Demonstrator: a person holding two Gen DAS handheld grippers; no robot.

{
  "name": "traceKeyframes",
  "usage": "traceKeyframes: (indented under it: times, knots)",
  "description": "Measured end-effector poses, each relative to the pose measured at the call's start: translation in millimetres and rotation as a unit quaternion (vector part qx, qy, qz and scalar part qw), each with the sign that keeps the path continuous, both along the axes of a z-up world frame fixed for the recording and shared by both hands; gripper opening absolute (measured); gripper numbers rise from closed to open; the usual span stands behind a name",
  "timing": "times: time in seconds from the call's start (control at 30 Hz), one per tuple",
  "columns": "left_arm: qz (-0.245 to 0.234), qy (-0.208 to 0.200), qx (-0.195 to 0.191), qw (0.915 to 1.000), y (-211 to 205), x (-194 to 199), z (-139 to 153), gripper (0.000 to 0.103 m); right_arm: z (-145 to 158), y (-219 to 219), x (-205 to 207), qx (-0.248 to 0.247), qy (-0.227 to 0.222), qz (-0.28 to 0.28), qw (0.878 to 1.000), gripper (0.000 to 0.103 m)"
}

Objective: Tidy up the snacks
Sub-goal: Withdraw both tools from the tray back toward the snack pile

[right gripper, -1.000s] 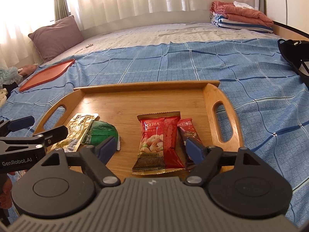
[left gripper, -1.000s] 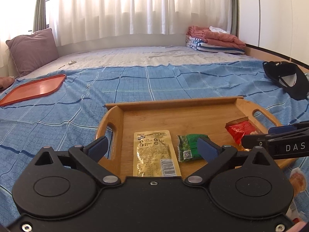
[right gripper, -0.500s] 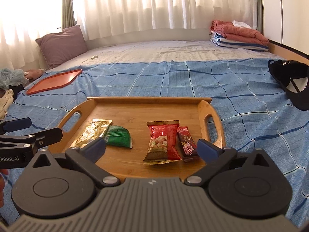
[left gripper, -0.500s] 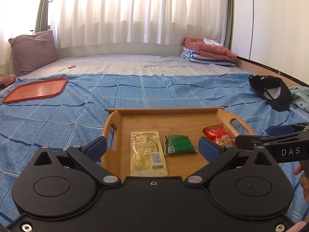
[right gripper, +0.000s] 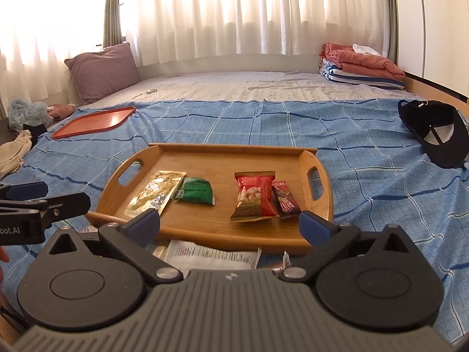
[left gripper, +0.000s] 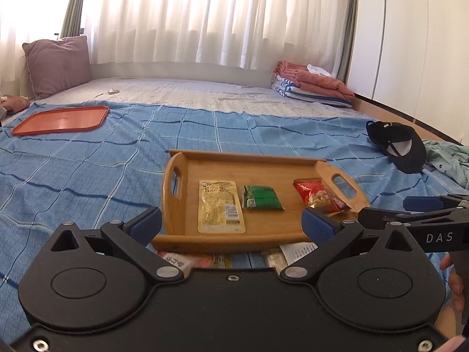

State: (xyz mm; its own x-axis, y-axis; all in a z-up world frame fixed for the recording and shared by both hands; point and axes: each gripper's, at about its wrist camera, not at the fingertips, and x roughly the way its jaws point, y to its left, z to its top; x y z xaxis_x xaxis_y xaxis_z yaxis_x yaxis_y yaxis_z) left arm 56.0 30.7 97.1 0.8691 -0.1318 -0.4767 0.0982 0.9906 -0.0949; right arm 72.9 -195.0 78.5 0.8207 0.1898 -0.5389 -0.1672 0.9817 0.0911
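Step in hand, as I read it: between picks. Four snacks already on the rectangular wooden tray w/ cut-out handles (right gripper: 319, 193), more waiting off it.

Both tools carry nothing. Left gripper (left gripper: 231, 223): blue-padded fingers spread wide, nothing btwn them. Right gripper (right gripper: 230, 224): same, fingers as wide as they go, nothing held. Both hover over the near edge of the tray, above the blue checked bedspread (right gripper: 366, 135).

On the tray, in a row along its near half:
- flat yellow-gold foil packet (right gripper: 155, 192), nearest the left handle
- small green pouch (right gripper: 195, 190), just beside it, touching or nearly
- red snack bag w/ nuts pictured (right gripper: 253, 196), right of centre
- thin dark-red bar wrapper (right gripper: 284, 198), against the red bag, near the right handle

Far half of the tray bare.

Still to sort: loose packets on the bedspread just below the tray's near edge — a white printed wrapper (right gripper: 211, 253) and a pink-and-white packet (left gripper: 178, 259), both partly hidden by the gripper bodies; can't tell how many in all.

Next move prob calls for: tip one gripper down toward that pile, pick one packet by an edge (flat, thin, will crumple), lift clear of the tray rim, lay it in the bare far half or in line w/ the row. Keep the two tools apart, they sit close side by side.
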Motion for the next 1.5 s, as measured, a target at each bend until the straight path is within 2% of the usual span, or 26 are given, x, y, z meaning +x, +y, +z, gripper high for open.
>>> traceKeyframes:
  times: [0.23, 0.53, 0.9, 1.03, 1.23, 1.4, 1.5]
  knots:
    - [0.01, 0.014, -0.004, 0.9998, 4, -18, -15, 0.102, -10, -4, -21, -0.002, 0.003, -0.014, 1.0, 0.103]
    - [0.017, 0.037, -0.004, 0.9991, 5, -32, -41, 0.102, -34, -5, -55, -0.027, -0.002, -0.028, 0.999, 0.103]
    - [0.005, 0.053, 0.011, 0.9985, -7, -41, -73, 0.102, -69, -4, -68, -0.015, 0.039, -0.03, 0.999, 0.103]
    - [0.002, 0.049, 0.026, 0.9984, -13, -42, -78, 0.102, -78, -4, -67, -0.013, 0.054, -0.028, 0.998, 0.097]
    - [-0.003, 0.049, 0.031, 0.9983, -19, -40, -81, 0.092, -80, -1, -66, -0.015, 0.049, -0.034, 0.998, 0.091]
    - [-0.006, 0.045, 0.03, 0.9985, -22, -40, -80, 0.075, -78, 3, -69, -0.015, 0.034, -0.037, 0.999, 0.087]
    - [-0.011, 0.032, 0.034, 0.9988, -26, -41, -75, 0.072, -78, 5, -70, -0.018, 0.026, -0.037, 0.999, 0.083]
